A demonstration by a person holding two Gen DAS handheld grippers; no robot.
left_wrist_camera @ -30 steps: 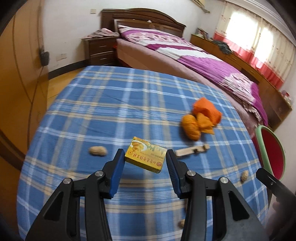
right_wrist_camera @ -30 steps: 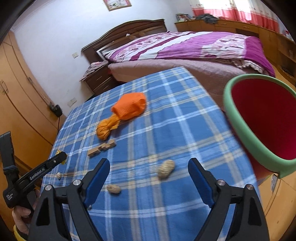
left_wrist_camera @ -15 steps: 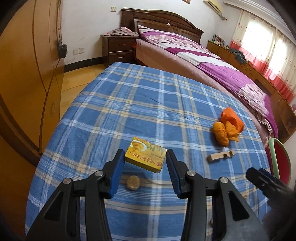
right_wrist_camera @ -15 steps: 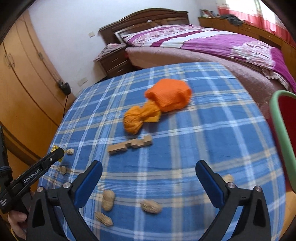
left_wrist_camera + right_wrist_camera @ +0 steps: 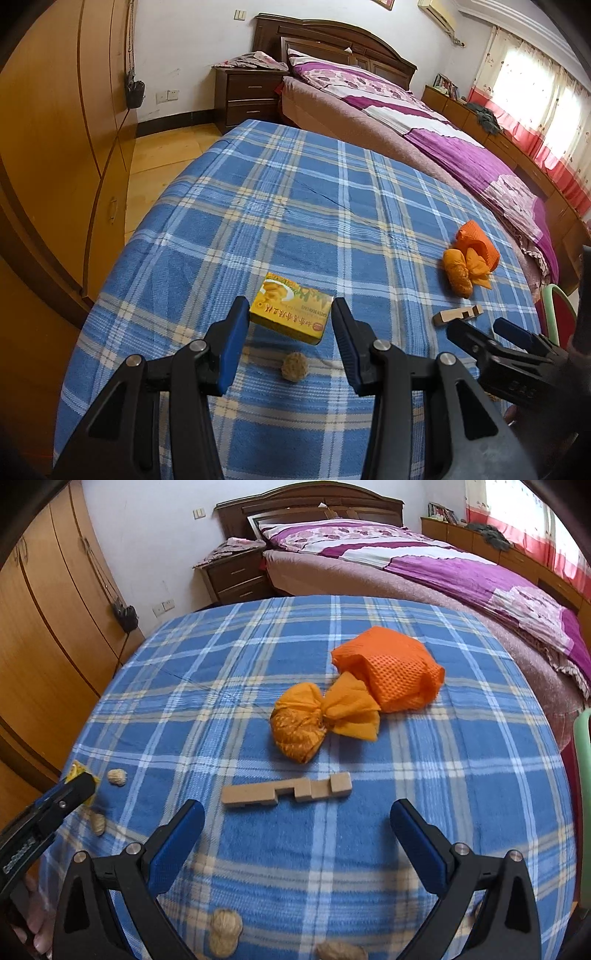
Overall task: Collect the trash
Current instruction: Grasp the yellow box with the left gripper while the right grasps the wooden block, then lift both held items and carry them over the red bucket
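My left gripper (image 5: 288, 325) is shut on a small yellow box (image 5: 291, 308) and holds it above the blue plaid tablecloth (image 5: 295, 206). A peanut shell (image 5: 294, 366) lies under it. My right gripper (image 5: 295, 823) is open and empty, just short of a notched wooden block (image 5: 286, 789). Beyond the block lie an orange tied bag (image 5: 299, 727) and an orange mesh bundle (image 5: 395, 668). More peanut shells lie at left (image 5: 117, 776) and near the front edge (image 5: 225, 932). The red bin with a green rim (image 5: 557, 314) stands off the table's right side.
A bed with a purple cover (image 5: 424, 125) stands behind the table. A wooden wardrobe (image 5: 48, 147) fills the left side. A nightstand (image 5: 251, 92) is at the back wall. The left gripper shows at the left edge of the right wrist view (image 5: 48, 812).
My left gripper has carried the yellow box leftward and back over the table. My right gripper has swung left from the bin toward the wooden block and orange bags, staying open.
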